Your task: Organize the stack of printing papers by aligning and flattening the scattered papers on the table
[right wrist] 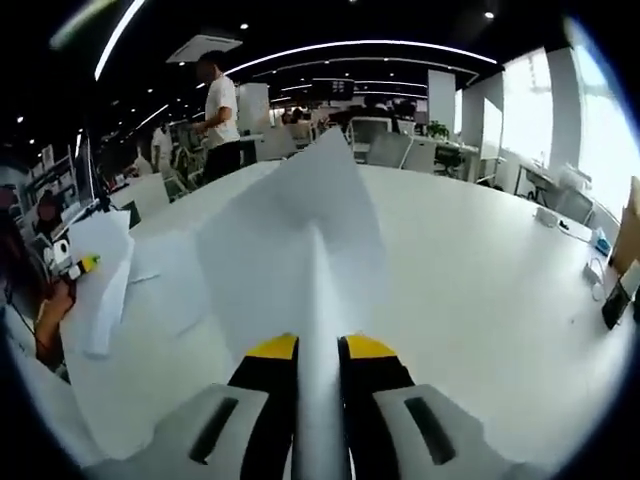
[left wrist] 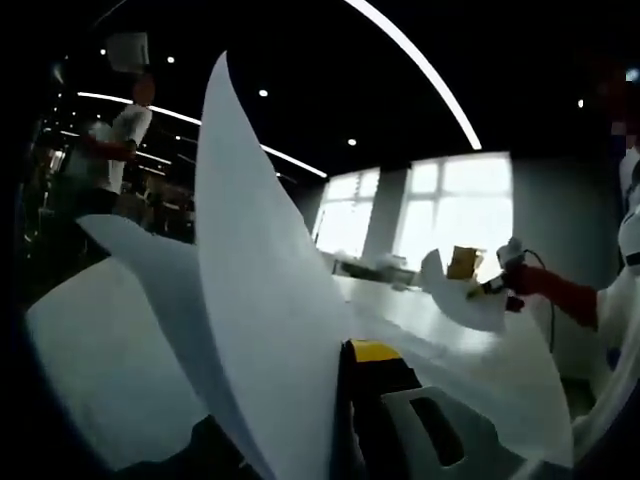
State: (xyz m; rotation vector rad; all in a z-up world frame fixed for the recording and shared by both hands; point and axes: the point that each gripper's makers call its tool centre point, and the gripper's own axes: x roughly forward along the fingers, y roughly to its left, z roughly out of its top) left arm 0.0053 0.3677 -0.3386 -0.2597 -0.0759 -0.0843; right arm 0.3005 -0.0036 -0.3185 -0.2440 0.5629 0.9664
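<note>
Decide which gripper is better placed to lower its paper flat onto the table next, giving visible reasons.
Probably the right gripper: its paper lies low and centred over the table. The left gripper holds its sheet curled steeply upward.

In the left gripper view, a large curled white paper sheet (left wrist: 260,300) covers most of my left tongs (left wrist: 375,400); I see one yellow-tipped black jaw, so I cannot confirm their closure. In the right gripper view, the folded white paper sheet (right wrist: 310,250) runs out past the bottom edge between my right tongs (right wrist: 320,350). The small dark objects (right wrist: 615,300) at the white surface (right wrist: 480,300) edge are too small to identify.
</note>
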